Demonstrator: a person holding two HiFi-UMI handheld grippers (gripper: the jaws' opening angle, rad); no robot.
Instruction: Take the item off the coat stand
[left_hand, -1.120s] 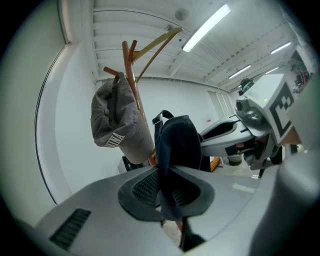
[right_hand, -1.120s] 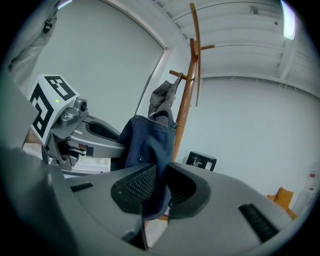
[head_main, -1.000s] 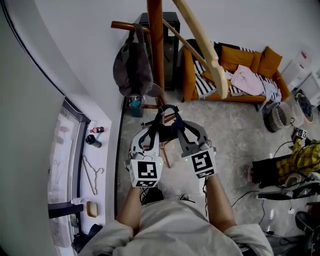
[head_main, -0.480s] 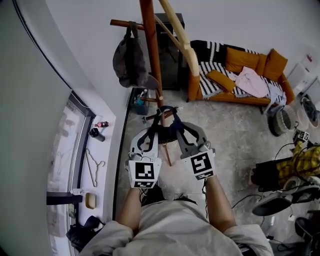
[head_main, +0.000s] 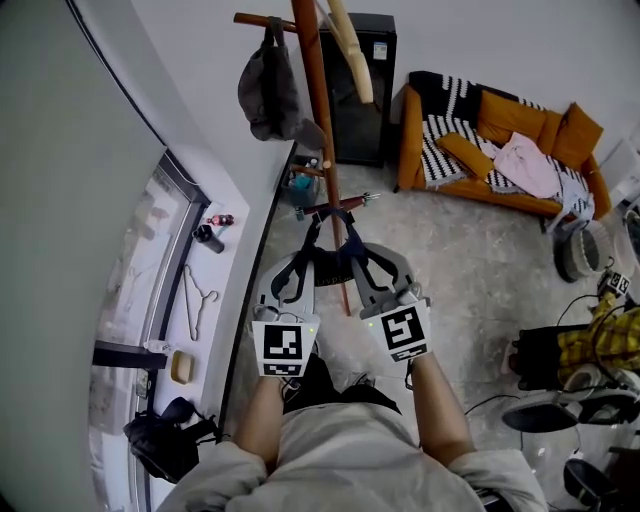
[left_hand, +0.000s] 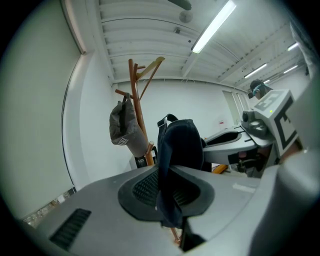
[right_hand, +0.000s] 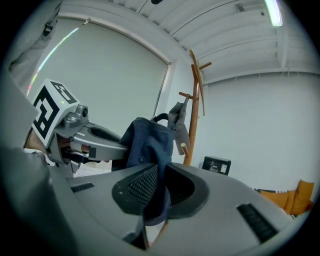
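Your left gripper (head_main: 310, 265) and right gripper (head_main: 360, 265) clamp the navy cloth (head_main: 335, 262) mid-frame — soft, light; the right's jaws just tightened on it — hold its edges.

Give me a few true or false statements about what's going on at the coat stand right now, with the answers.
1. The left claw and the right claw both grip one dark blue item. True; the right claw's jaws have just been closing further on it.
2. The coat stand is bare. False: a grey bag hangs from a peg.
3. An orange sofa stands by the wall. True.
4. The wire hanger hangs on the coat stand. False: it lies on the windowsill.
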